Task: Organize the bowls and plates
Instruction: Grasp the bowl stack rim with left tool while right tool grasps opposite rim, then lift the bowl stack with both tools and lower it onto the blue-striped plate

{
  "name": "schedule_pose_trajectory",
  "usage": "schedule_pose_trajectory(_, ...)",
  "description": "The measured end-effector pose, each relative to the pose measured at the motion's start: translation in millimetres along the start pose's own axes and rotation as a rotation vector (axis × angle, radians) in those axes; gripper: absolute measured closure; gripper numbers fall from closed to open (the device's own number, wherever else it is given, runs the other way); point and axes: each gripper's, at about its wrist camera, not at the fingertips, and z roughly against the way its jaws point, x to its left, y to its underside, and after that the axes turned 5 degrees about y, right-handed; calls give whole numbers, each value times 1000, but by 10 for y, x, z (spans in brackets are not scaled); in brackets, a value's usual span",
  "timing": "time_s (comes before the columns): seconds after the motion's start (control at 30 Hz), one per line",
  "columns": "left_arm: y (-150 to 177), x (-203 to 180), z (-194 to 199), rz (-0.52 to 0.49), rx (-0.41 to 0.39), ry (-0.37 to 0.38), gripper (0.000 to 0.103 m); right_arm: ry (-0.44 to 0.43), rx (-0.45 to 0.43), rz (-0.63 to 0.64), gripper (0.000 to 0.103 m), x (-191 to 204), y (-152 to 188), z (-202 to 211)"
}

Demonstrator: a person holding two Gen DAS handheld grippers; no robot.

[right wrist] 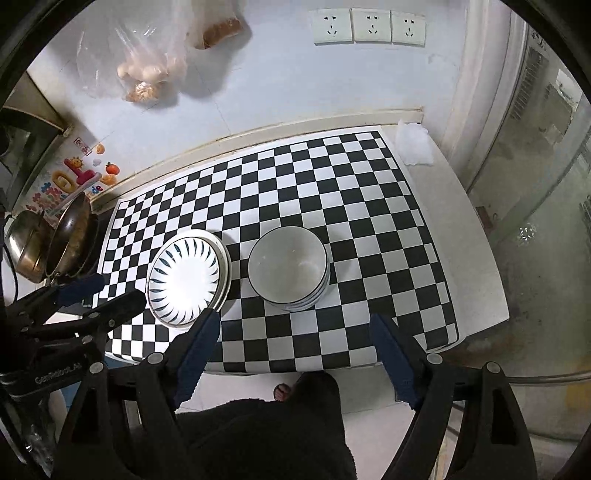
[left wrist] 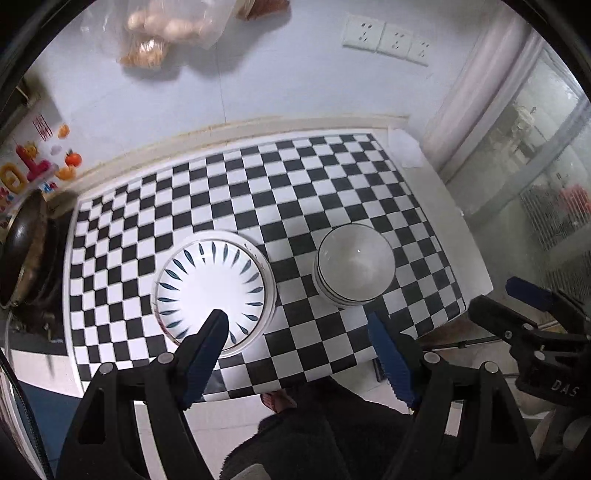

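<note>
left tongs point(left wrist: 299, 317) spread | plates point(left wrist: 214, 286) under | bowls point(left wrist: 354, 271) beyond

Cool, even indoor light; glare whitens the centre of the blue-leaf patterned white plate point(right wrist: 184, 277). Strong fisheye bending and dark vignetting at edges; hanging clear plastic bags point(left wrist: 173, 26) look blurred.

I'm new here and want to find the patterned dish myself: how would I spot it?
Look at the checkered mat covering the counter. Two stacks of dishes sit on it side by side, apart from each other; take the one nearer the pan. The plate topping that stack has dark blue leaf-shaped strokes radiating round its white centre, unlike the plain white bowls with thin dark rims.
</note>
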Motion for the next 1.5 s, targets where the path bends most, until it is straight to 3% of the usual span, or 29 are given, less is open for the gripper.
schedule_pose_trajectory(0.23, -286, 243, -716, 112, 140, 72, 26, -37, 43, -83, 15, -219, -115, -492)
schedule_pose_trajectory(0.5, -591, 359, -1694, 232, 348, 220, 26, -144, 191, -261, 15, -677, -240, -1597)
schedule_pose_trajectory(0.7, -712, 322, -2201, 239, 453, 270, 26, -240, 304, -367, 15, -885, -201, -2367)
schedule_pose_trajectory(0.97, -708, 289, -2635, 225, 541, 345, 29, -339, 384, -415, 16, -872, -143, -2898)
schedule_pose_trajectory(1.03, -673, 283, -2733, 220, 568, 360, 40, -373, 403, -412, 26, -834, -136, -2995)
schedule_pose_trajectory(1.17, -637, 298, -2799, 241, 567, 423, 41, -405, 441, -392, 44, -739, -116, -3183)
schedule_pose_trajectory(1.33, -620, 303, -2763, 214, 522, 439, 41, -429, 427, -408, 44, -728, -77, -3253)
schedule_pose_trajectory(1.5, -588, 294, -2717, 208, 485, 423, 41, -392, 389, -347, 44, -598, -49, -3227)
